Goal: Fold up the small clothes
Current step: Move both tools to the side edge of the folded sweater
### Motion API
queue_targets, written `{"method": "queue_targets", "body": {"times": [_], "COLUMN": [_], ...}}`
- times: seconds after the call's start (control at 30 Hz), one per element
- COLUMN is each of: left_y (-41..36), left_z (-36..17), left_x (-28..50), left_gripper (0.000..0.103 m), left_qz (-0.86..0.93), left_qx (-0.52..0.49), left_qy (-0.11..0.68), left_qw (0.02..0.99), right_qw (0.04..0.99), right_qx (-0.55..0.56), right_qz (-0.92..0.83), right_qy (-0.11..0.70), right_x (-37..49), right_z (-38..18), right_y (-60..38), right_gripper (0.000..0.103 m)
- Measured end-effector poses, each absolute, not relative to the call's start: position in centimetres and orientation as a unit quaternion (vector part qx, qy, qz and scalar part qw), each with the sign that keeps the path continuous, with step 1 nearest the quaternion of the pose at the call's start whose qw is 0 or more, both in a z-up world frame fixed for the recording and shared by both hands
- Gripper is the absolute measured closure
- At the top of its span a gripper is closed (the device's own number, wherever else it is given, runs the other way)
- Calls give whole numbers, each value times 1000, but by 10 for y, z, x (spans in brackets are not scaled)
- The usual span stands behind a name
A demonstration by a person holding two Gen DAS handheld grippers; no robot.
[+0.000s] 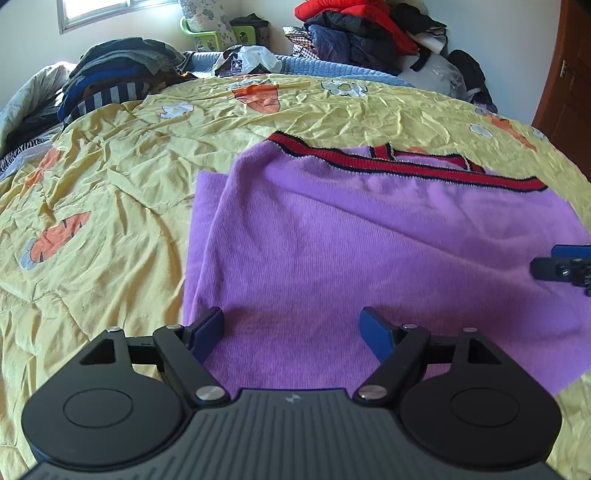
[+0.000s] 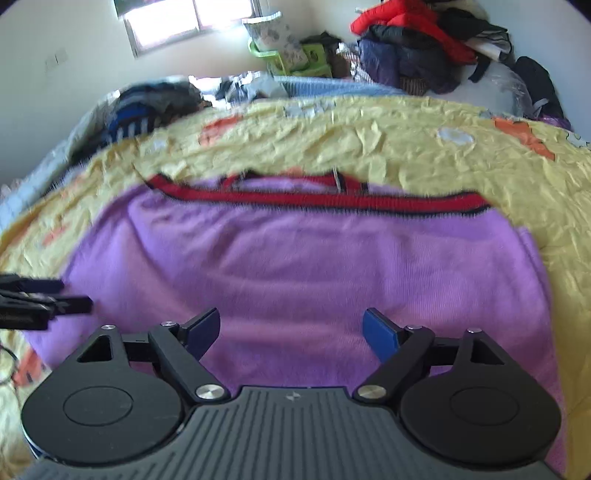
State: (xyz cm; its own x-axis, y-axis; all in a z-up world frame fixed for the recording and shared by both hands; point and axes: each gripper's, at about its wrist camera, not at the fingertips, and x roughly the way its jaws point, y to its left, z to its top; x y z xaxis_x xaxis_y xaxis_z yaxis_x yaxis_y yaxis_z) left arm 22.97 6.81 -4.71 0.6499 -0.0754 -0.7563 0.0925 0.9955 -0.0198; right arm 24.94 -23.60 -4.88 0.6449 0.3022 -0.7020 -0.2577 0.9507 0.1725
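A purple knitted garment with red and black trim lies folded flat on the yellow bedspread. My left gripper hovers over its near left part, jaws wide apart and nothing between them. The right gripper's blue fingers show at the right edge of the left wrist view. In the right wrist view the same garment fills the middle, its trim along the far edge. My right gripper is open above the garment's near part. The left gripper's fingers enter from the left.
Folded dark and striped clothes are stacked at the bed's far left. A heap of red and dark jackets sits at the far right, with a green basket by the wall. A wooden door stands at the right.
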Motion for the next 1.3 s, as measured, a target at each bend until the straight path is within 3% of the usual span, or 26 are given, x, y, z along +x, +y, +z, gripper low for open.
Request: {"method": "queue_targets", "body": {"times": [0.6, 1.03, 1.3], "left_y": [83, 141, 151], "left_z": [-40, -17, -23], "left_x": [201, 227, 242], "left_gripper": [21, 20, 20], "left_qz": [-54, -8, 20], "left_qx": [6, -23, -40], "left_qy": [407, 395, 404], "left_qw": [912, 918, 914], "right_qw": [923, 918, 912], "right_qx": [-12, -168, -184], "right_qz": [175, 225, 239], "right_qy": [342, 279, 277], "right_x": [185, 120, 107], "right_z": [-22, -21, -29], "right_y": [-184, -96, -73], "right_gripper": [20, 19, 19]}}
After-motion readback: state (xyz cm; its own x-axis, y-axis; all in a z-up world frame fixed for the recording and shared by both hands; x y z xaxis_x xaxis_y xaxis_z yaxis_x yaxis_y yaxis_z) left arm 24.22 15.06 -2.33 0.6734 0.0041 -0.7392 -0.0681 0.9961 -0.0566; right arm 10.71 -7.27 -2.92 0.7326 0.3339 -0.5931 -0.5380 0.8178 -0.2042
